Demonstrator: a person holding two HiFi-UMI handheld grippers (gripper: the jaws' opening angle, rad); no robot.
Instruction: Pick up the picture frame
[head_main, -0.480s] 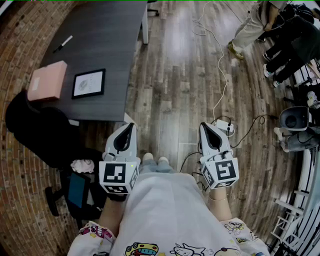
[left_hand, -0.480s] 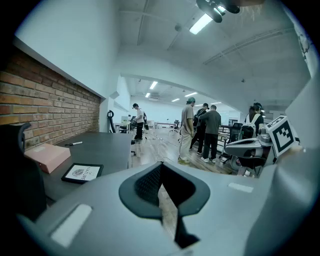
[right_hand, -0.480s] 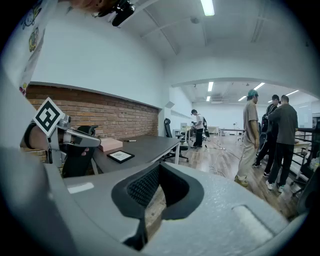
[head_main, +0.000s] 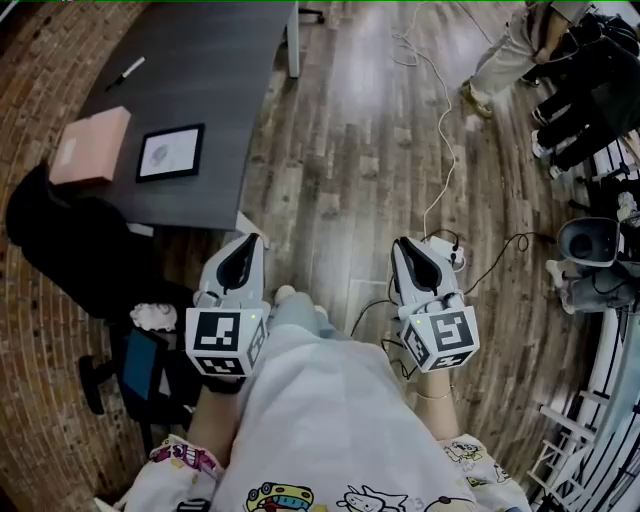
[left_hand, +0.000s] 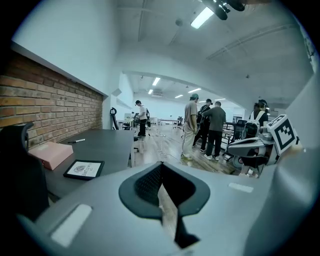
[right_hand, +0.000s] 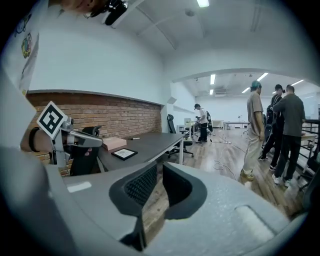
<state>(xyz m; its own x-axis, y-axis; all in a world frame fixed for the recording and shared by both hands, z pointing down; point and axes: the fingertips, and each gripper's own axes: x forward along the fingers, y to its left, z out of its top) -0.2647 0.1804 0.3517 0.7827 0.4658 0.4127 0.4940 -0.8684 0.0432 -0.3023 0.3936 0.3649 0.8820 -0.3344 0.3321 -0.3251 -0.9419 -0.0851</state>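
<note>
The picture frame (head_main: 171, 152), black-edged with a white print, lies flat on the dark desk (head_main: 220, 70), next to a pink box (head_main: 92, 147). It also shows small in the left gripper view as the frame (left_hand: 84, 169) and in the right gripper view as the frame (right_hand: 124, 154). My left gripper (head_main: 250, 245) hangs over the floor well short of the desk's near edge, and this left gripper (left_hand: 161, 164) is shut and empty. My right gripper (head_main: 408, 248) is held over the wooden floor to the right, and this right gripper (right_hand: 159, 165) shows only a narrow slit with nothing in it.
A marker pen (head_main: 127, 72) lies far back on the desk. A black office chair (head_main: 70, 250) stands at the desk's near left. A white cable (head_main: 440, 130) runs across the floor to a power strip (head_main: 445, 250). People (head_main: 510, 50) stand at the far right.
The desk and picture frame sit slightly further left and up in the head view. The left gripper has shifted a little left and down. The right one has hardly moved.
</note>
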